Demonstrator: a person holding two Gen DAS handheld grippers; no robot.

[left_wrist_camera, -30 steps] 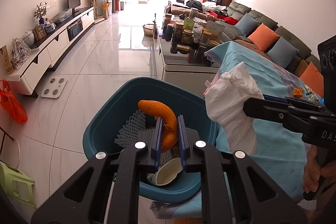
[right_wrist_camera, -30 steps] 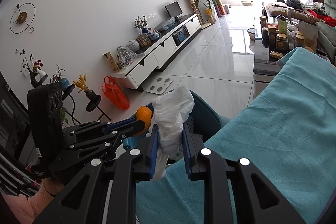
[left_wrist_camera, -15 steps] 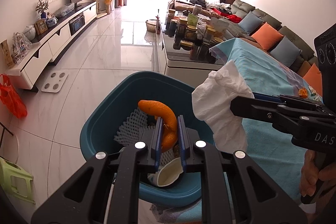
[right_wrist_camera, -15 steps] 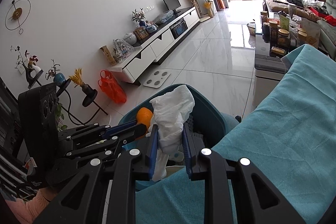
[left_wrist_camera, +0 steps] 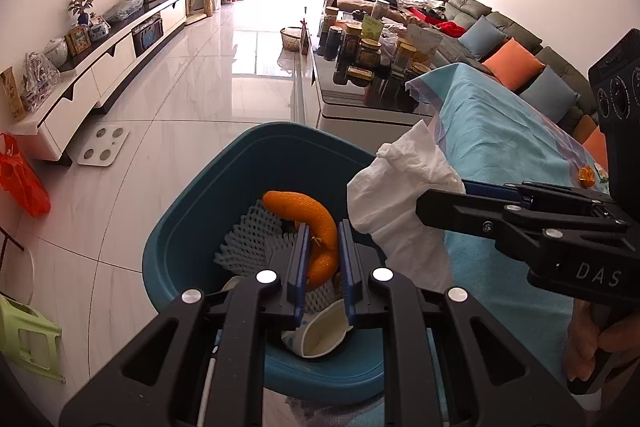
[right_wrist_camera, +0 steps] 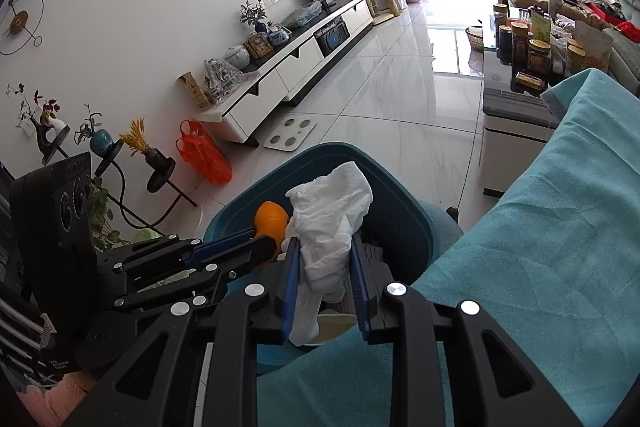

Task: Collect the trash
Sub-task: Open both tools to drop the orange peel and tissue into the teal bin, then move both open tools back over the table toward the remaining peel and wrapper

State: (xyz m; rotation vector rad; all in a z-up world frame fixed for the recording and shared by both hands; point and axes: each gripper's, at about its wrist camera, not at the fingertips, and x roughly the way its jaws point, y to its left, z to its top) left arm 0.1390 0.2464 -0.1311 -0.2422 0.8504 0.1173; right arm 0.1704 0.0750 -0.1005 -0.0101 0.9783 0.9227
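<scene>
The left gripper (left_wrist_camera: pixel 322 259) angles down over the teal bin (left_wrist_camera: pixel 200 227), jaws pinching a curl of orange peel (left_wrist_camera: pixel 316 223). Beside it the right gripper (right_wrist_camera: pixel 325 281), tilted likewise, has just been opening slightly around a crumpled white tissue (right_wrist_camera: pixel 328 223) above the bin's rim.

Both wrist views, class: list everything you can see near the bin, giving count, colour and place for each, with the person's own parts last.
bin: one, teal, on the floor beside the covered table.
foam net: one, white, inside the bin.
paper cup: one, white, lying in the bin.
orange peel: one, orange, held over the bin.
tissue: one, white, crumpled, between the right tongs.
cloth: one, turquoise, covering the table.
scale: one, white, on the floor.
bag: one, red-orange, by the cabinet.
left tongs: shut on the peel.
right tongs: just been opening.
</scene>
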